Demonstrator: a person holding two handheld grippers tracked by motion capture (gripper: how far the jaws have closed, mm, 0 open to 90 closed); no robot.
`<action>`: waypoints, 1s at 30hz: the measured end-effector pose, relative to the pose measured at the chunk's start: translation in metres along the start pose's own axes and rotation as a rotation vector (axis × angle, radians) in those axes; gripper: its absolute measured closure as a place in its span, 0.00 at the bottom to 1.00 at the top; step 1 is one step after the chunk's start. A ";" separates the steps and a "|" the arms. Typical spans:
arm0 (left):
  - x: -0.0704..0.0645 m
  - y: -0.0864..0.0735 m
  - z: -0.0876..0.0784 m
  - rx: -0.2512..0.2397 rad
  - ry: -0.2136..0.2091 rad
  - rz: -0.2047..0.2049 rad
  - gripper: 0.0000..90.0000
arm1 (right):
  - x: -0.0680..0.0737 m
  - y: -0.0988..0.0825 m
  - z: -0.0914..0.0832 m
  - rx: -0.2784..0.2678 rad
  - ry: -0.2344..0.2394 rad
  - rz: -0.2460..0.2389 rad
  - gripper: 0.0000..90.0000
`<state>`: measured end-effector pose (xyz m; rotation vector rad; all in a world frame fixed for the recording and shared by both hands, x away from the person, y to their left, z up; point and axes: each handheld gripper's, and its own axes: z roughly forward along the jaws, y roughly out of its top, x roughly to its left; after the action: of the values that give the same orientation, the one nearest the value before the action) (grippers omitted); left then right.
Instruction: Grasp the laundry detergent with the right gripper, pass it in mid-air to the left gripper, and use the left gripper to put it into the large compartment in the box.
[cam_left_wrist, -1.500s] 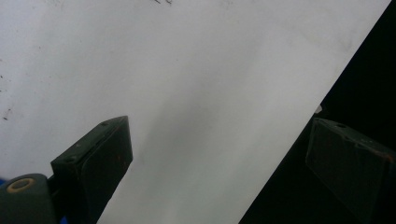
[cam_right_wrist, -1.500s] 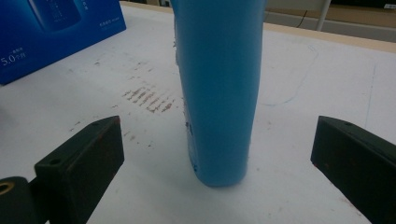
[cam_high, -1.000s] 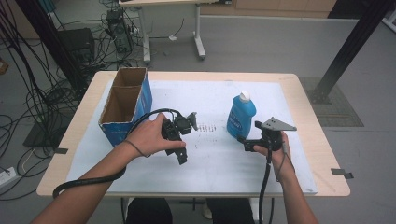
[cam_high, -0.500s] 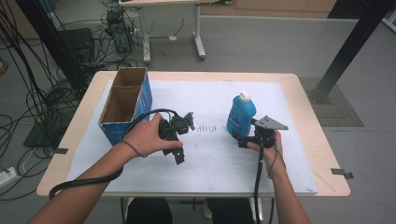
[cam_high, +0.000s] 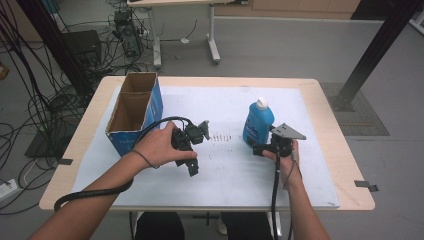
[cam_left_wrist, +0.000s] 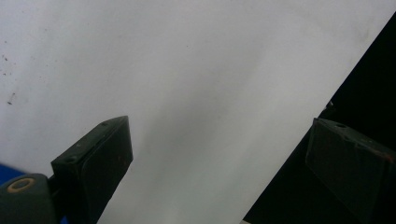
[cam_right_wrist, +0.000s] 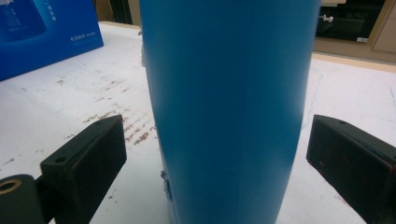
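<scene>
We find the blue bottle upright right of centre in the high view, white cap up; no label text is legible. The right gripper sits at its base, fingers spread wide either side, not touching. White print on the blue cardboard box, left of centre, is unreadable. The left gripper, fingers open and empty, hangs over the white worktop.

Left tool low, jaws wide apart, pointing downward. Right tool level, jaws spread wide.
</scene>
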<state>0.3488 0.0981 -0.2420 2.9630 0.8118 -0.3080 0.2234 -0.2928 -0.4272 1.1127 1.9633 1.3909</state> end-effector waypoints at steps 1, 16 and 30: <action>-0.001 0.000 0.000 0.001 0.002 0.001 0.08 | 0.001 0.000 0.000 -0.001 -0.005 -0.002 0.05; -0.002 0.002 0.000 0.004 0.002 0.001 0.08 | 0.001 -0.012 0.004 -0.058 0.013 -0.014 0.08; -0.003 0.004 0.003 0.010 -0.005 -0.003 0.09 | 0.007 -0.019 0.009 -0.075 -0.026 -0.004 0.12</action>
<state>0.3479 0.0934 -0.2444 2.9688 0.8164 -0.3205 0.2202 -0.2847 -0.4473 1.0873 1.8778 1.4288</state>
